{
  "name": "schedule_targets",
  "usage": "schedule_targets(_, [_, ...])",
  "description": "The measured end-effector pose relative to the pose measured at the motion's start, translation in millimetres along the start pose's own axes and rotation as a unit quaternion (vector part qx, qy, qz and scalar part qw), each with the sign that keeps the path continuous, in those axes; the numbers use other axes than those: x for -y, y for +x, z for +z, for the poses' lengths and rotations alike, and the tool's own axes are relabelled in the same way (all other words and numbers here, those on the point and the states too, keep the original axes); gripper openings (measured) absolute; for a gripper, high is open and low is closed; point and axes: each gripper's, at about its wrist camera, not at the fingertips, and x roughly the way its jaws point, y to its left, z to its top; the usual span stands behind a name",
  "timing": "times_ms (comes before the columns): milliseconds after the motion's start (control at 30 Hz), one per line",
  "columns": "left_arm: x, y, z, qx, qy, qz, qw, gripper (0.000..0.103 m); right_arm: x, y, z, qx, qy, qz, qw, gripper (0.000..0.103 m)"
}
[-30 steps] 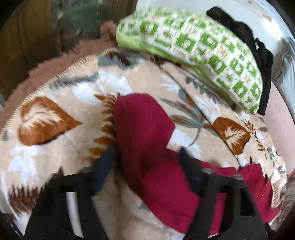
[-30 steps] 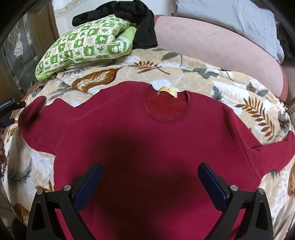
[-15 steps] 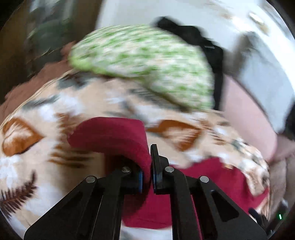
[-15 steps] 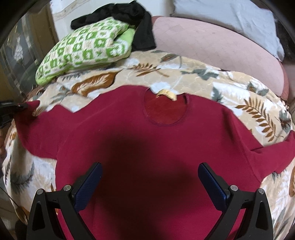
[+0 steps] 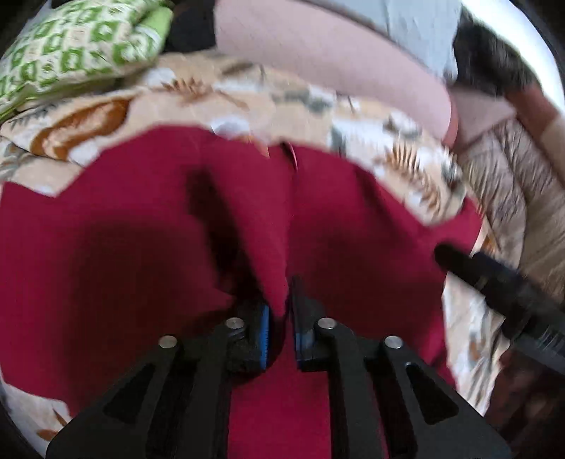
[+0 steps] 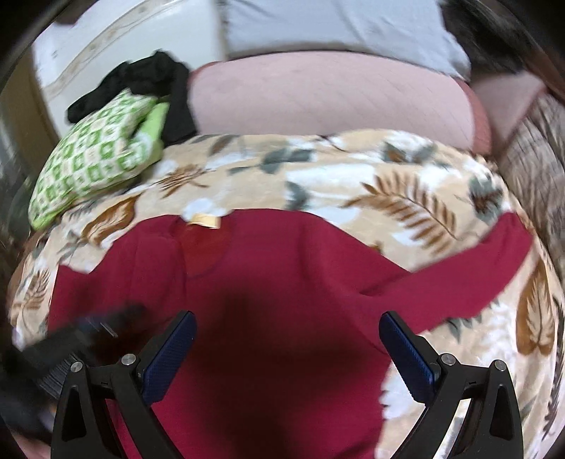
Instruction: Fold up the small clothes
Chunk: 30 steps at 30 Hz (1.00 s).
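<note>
A dark red long-sleeved top (image 6: 282, 300) lies on a leaf-patterned blanket (image 6: 353, 176), its neck with a yellow label (image 6: 206, 220) to the far side. My left gripper (image 5: 280, 310) is shut on the top's left sleeve (image 5: 261, 212) and holds it over the top's body. It shows blurred at the lower left of the right wrist view (image 6: 88, 332). My right gripper (image 6: 287, 339) is open and empty above the top's middle. The right sleeve (image 6: 476, 275) lies stretched out on the blanket.
A green checked pillow (image 6: 95, 162) with a black garment (image 6: 152, 81) sits at the far left. A pink cushion (image 6: 328, 102) and a grey pillow (image 6: 335, 24) lie behind the blanket. A brown patterned cover (image 6: 540, 169) is at the right.
My left gripper closed on the left sleeve and carried it right, across onto the top's body. My right gripper stayed open and shifted a little right.
</note>
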Motion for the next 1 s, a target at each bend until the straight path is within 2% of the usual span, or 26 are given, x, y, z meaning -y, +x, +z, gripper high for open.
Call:
schedule_targets(100, [4.0,-17.7,-4.6,-0.006,0.015,-0.039,0.9991,0.043,15.3,-0.2,-0.6,-0.002,0.018,0.011,1.0,0.103])
schedule_targets(133, [3.2,-30.6,-5.0,0.0,0.022,-0.051,0.9984,0.045,17.5,-0.7,-2.0,-0.001,0.019,0.015,1.0,0.103])
schedule_targets(200, [-1.3,-63.5,-7.3,0.029,0.038,-0.05,0.9976,0.058,14.2,0.6,-1.8,-0.003,0.016,0.035,0.999,0.103])
schedule_targets(267, [-15.1,-94.6,-9.0,0.066,0.051,-0.031,0.996,0.071,5.9,2.8,-1.5,-0.007,0.006,0.059,0.998,0.103])
schedule_targets(367, [-44.4,-119.4,-13.0,0.105,0.058,0.035,0.9921,0.073,-11.8,9.5,-3.3,-0.018,-0.011,0.081,0.996,0.103])
schedule_targets(467, [-85.8,-118.7,-15.7,0.1,0.038,0.1,0.9893,0.073,-27.4,18.5,-5.8,-0.024,-0.039,0.073,0.996,0.103])
schedule_targets(533, [-112.3,-114.7,-18.8,0.089,0.005,0.117,0.9891,0.073,-33.6,29.1,-8.0,-0.028,-0.05,0.04,0.998,0.103])
schedule_targets(600, [-133.2,-113.0,-24.2,0.082,-0.029,0.118,0.9892,0.073,-37.4,47.2,-10.6,-0.044,-0.063,0.012,0.997,0.103])
schedule_targets(633, [-140.5,-111.7,-25.3,0.08,-0.042,0.119,0.9888,0.073,-38.4,58.4,-13.6,-0.054,-0.068,0.006,0.996,0.097])
schedule_targets(667, [-147.9,-112.6,-26.1,0.081,-0.057,0.12,0.9878,0.073,-38.2,67.2,-17.7,-0.065,-0.069,0.015,0.995,0.085])
schedule_targets(700, [-150.0,-113.3,-29.7,0.084,-0.064,0.121,0.9871,0.073,-39.8,77.0,-22.2,-0.085,-0.066,0.042,0.993,0.041])
schedule_targets(767, [-154.6,-116.9,-28.3,0.092,-0.076,0.122,0.9853,0.073,-46.0,68.9,-22.7,-0.061,-0.088,0.044,0.993,0.025])
schedule_targets(800, [-155.5,-119.7,-25.8,0.099,-0.081,0.124,0.9841,0.073,-50.6,63.1,-20.5,-0.056,-0.107,0.048,0.992,0.004])
schedule_targets(867, [-153.1,-126.3,-21.6,0.113,-0.086,0.12,0.9825,0.073,-49.4,40.2,-7.7,-0.031,-0.107,0.073,0.991,0.004])
schedule_targets(900, [-150.3,-128.9,-18.7,0.121,-0.088,0.117,0.9818,0.073,-44.3,21.9,4.0,-0.005,-0.1,0.08,0.992,0.004])
schedule_targets(1000, [-138.7,-133.8,-14.1,0.139,-0.083,0.111,0.9805,0.073,-27.3,-13.9,32.9,0.056,-0.083,0.076,0.992,0.004])
